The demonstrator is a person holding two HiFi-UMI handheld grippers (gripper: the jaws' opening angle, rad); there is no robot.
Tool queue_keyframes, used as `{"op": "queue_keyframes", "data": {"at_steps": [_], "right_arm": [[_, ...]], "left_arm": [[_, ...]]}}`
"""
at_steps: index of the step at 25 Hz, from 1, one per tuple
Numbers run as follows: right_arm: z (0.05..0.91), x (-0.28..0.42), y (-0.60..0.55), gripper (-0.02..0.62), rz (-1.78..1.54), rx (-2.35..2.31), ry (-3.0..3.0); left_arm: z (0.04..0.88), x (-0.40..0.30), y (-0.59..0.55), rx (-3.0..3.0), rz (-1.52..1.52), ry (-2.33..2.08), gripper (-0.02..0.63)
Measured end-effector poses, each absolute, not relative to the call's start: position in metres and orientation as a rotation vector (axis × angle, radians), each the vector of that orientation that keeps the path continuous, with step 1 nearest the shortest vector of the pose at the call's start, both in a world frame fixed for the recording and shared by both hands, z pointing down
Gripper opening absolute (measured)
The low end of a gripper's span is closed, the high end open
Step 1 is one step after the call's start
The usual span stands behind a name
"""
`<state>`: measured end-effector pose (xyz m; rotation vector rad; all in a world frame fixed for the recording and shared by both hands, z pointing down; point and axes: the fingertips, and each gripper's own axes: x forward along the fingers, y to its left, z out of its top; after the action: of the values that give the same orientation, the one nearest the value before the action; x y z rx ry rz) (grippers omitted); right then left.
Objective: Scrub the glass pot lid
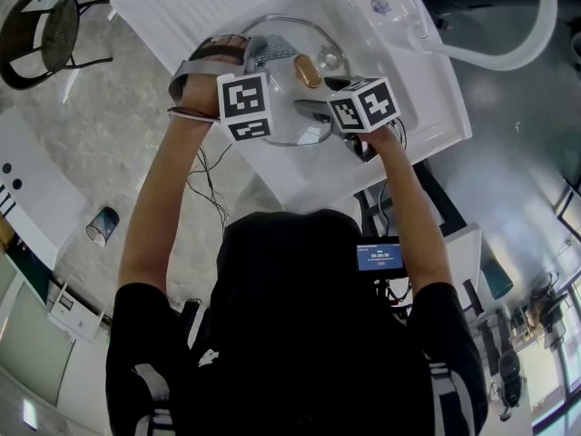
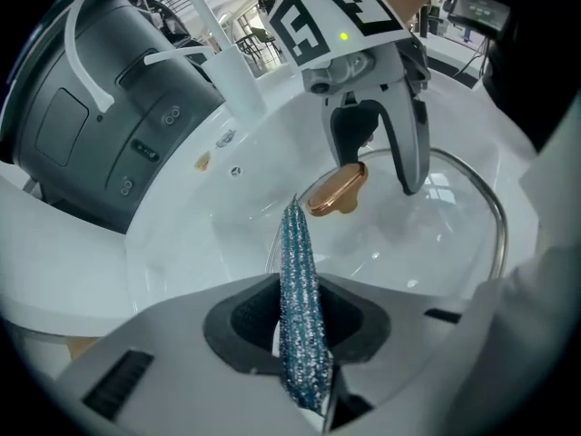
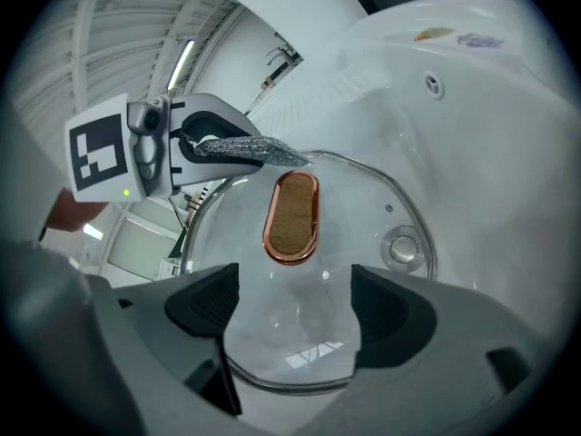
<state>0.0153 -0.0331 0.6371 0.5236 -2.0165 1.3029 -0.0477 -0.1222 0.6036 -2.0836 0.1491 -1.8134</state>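
Note:
A glass pot lid with a copper-rimmed wooden handle lies in the white sink. My left gripper is shut on a glittery blue-silver scrubber, whose tip reaches over the lid's rim toward the handle. In the right gripper view, that scrubber points at the handle from the left. My right gripper stands open, jaws wide apart over the near part of the lid. From the left gripper view, the right gripper hovers just behind the handle.
A white faucet rises behind the basin, beside a grey machine. A ribbed draining board adjoins the sink on the left. A round metal fitting shows through the glass. Chair and floor lie beyond.

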Motion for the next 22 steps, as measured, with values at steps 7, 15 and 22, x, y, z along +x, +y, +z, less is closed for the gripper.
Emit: {"op": "queue_keyframes", "data": {"at_steps": [7,15,22], "right_arm": [[0.639,0.016,-0.031,0.365,1.311,0.521,-2.004],[0.64,0.016,-0.031,0.365,1.314,0.517,-1.991],[0.639,0.016,-0.031,0.365,1.313,0.513,-1.986]], "left_arm": [[0.604,-0.049,-0.119,-2.056,-1.81,0.141,0.075],[0.602,-0.053,-0.111,-2.033,-1.797,0.134,0.075],[0.597,-0.055,-0.102,-2.022,-1.79,0.126,0.075]]}}
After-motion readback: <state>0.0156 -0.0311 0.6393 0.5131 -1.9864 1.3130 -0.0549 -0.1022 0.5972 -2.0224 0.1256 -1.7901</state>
